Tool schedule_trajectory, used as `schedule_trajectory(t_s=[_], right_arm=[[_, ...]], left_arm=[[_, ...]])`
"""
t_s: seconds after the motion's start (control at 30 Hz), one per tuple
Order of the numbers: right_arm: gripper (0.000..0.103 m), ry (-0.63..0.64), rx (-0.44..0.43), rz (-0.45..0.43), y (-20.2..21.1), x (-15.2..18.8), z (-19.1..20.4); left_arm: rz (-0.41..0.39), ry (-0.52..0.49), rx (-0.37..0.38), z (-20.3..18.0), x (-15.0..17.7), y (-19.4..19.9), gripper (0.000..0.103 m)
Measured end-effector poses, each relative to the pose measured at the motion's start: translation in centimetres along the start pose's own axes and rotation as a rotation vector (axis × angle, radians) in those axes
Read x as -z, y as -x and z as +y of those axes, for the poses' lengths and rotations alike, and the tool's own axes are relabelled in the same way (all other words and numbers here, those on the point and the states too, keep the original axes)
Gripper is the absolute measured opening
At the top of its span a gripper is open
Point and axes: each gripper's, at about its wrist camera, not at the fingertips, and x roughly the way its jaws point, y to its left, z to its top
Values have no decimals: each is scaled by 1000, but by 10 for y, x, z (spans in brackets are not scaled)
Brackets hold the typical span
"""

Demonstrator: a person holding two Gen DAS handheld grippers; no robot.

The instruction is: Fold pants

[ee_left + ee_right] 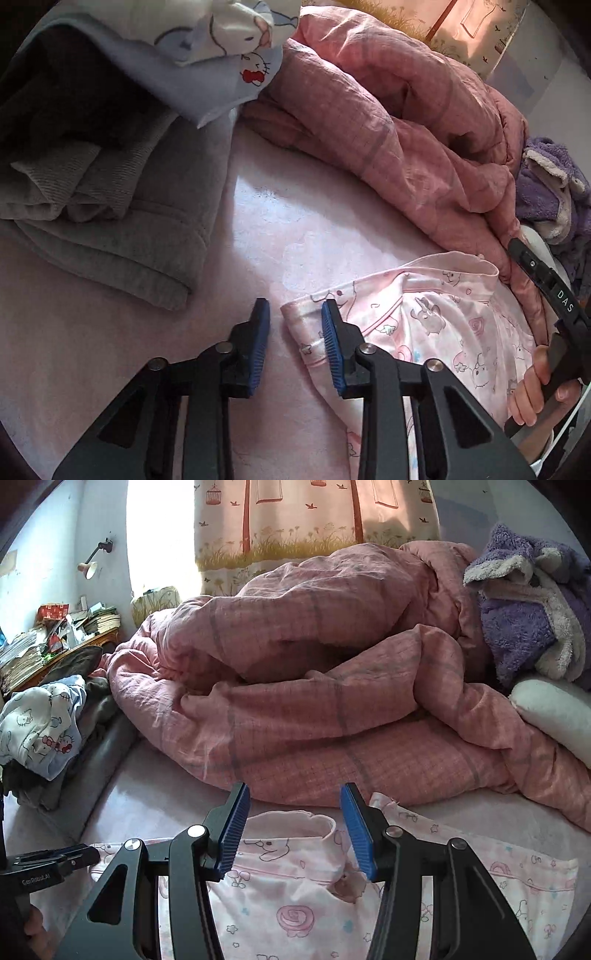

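Note:
Pink cartoon-print pants lie flat on the pale pink bed sheet. My left gripper hangs low over their left waistband corner. A strip of the cloth edge sits between the blue pads without being pinched, and a gap shows on both sides. In the right wrist view my right gripper stands open above the pants, its fingers either side of the raised waistband fold. A person's hand holds the right tool's handle at the pants' right side.
A bunched pink quilt fills the bed just beyond the pants. Grey folded garments and a cartoon-cat cloth lie to the left. A purple plush garment and a white pillow sit at the right. A cluttered desk stands far left.

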Motion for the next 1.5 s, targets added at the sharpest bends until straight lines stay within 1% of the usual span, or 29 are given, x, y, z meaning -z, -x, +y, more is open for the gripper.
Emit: schedule_trajectory(t_s=[0.03, 0.17, 0.23, 0.27, 0.3, 0.33, 0.37, 0.4, 0.43, 0.5, 0.6, 0.63, 0.7, 0.8, 0.87, 0.9, 0.93, 0.97, 1.03, 1.1, 1.17, 1.27, 1.3, 1.37, 1.4, 1.47, 1.5], right_arm=[[53, -15, -13, 1, 1, -1, -5], [53, -52, -87, 21, 3, -5, -26], [51, -57, -97, 37, 2, -5, -33], [51, -62, -95, 42, 1, -4, -36], [51, -66, -94, 49, -1, -4, -39], [51, -66, -94, 57, -3, -3, -40], [51, -63, -96, 71, -5, -3, -42], [51, -56, -103, 81, -8, -3, -42], [51, -46, -107, 87, -9, -2, -41], [51, -22, -110, 97, -13, 1, -37], [51, 31, -157, 134, -25, 7, -26], [51, 43, -153, 148, -31, 10, -22], [51, 68, -122, 182, -46, 17, -14], [50, 86, -148, 216, -60, 23, -7], [41, 89, -169, 223, -65, 23, -3], [19, 88, -170, 235, -68, 22, -2], [6, 83, -162, 261, -74, 20, 0], [4, 76, -146, 276, -79, 18, 2], [4, 68, -106, 266, -83, 10, 5], [4, 88, -72, 260, -84, 2, 12], [4, 78, -38, 289, -94, -7, 15], [4, 13, -10, 331, -116, -11, 12], [4, 0, -7, 322, -120, -10, 10], [6, -42, -30, 275, -121, -7, 4], [10, -69, -49, 254, -118, -4, 0], [17, -81, -68, 213, -108, -3, -5], [30, -80, -75, 174, -99, -4, -8]], left_arm=[[-4, -18, 4, -2, 1, -1, 3], [-59, -77, -22, -14, 1, 1, 2], [-113, -83, -24, -15, 0, 9, 2], [-151, -90, -40, -16, -2, 14, 2], [-196, -102, -73, -18, -3, 19, 2], [-246, -118, -126, -21, -5, 24, 2], [-300, -133, -199, -24, -8, 27, 2], [-341, -146, -251, -28, -11, 29, 2], [-363, -159, -288, -30, -13, 28, 2], [-354, -162, -356, -27, -16, 21, 2], [-293, -143, -413, -15, -18, 11, 2], [-279, -135, -435, -12, -20, 8, 2], [-267, -130, -438, -8, -21, 6, 2], [-270, -150, -462, -10, -21, 4, 3], [-268, -159, -472, -10, -21, 0, 2], [-270, -157, -466, -9, -22, 1, 2], [-273, -150, -453, -7, -22, 2, 3], [-276, -141, -436, -4, -22, 4, 3], [-274, -130, -415, 0, -23, 6, 3], [-274, -135, -422, 0, -23, 5, 3], [-275, -155, -448, -9, -21, 1, 3], [-269, -167, -466, -10, -19, 0, 4], [-266, -166, -466, -9, -20, -1, 4], [-264, -166, -465, -10, -17, 0, 4], [-264, -167, -467, -10, -16, 0, 4], [-264, -171, -474, -12, -17, 0, 5], [-264, -171, -475, -13, -17, 1, 5]])
